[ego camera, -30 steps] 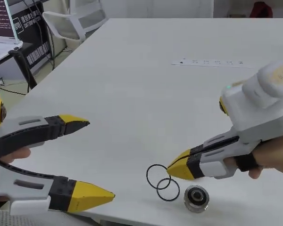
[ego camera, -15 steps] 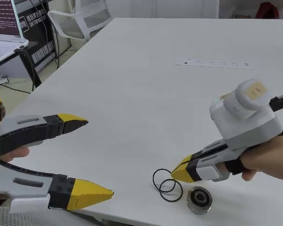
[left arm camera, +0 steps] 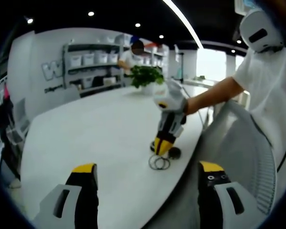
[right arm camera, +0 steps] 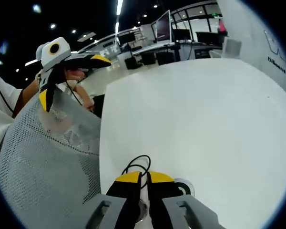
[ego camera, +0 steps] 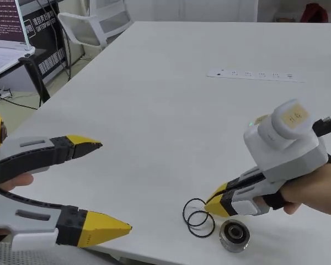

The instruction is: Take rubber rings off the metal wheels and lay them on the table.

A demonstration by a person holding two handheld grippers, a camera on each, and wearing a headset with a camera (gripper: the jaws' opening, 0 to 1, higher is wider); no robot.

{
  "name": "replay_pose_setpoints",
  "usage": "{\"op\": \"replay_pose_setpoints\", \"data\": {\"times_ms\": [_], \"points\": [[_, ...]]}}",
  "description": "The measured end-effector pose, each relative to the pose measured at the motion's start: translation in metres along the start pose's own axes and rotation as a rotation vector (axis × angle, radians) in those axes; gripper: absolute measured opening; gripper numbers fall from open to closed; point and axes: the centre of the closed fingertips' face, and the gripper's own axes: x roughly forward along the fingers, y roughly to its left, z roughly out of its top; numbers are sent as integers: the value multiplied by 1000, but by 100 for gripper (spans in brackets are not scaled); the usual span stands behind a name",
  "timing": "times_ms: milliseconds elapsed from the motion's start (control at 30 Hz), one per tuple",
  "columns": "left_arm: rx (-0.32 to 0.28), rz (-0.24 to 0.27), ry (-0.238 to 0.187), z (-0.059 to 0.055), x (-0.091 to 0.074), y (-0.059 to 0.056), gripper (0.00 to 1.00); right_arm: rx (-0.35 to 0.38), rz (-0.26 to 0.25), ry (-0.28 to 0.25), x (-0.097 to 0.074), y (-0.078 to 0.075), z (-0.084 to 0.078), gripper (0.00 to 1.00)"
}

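The left gripper (ego camera: 115, 186) hangs over the near edge of the white counter (ego camera: 171, 99), its yellow-tipped jaws spread wide with nothing between them. In its own view the left gripper (left arm camera: 147, 168) looks across the counter at the work.

Near that same front edge, to the right, sits a small metal wheel (ego camera: 234, 234), lying flat. Just beside it, on its left, two thin black rubber rings (ego camera: 197, 217) lie flat on the counter and overlap each other. They are apart from the wheel.

The right gripper (ego camera: 208, 202) comes in low from the right, held in a hand (ego camera: 311, 193), with its jaws pressed together. Its tip is at the edge of the rings. Whether it nips one cannot be told. In the right gripper view, the rings (right arm camera: 136, 167) loop out just past the closed tips, and the wheel (right arm camera: 185, 187) is close by.

Farther across the counter lies a white power strip (ego camera: 256, 75). Beyond the far left corner stand a white chair (ego camera: 94, 27) and a screen (ego camera: 4, 22).
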Motion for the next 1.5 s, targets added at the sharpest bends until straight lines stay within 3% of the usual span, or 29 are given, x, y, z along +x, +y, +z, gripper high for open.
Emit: {"op": "replay_pose_setpoints", "data": {"times_ms": [433,1200,1500], "points": [[7,-2,10,0,0,1,87,3,-29,-21,-17,-6,-2,6],[27,-37,42,2,9,-2,87,-96,-57,-107,-71,17,12,18],[40,-48,44,6,12,-2,87,-130,-92,-128,-87,16,10,22]]}}
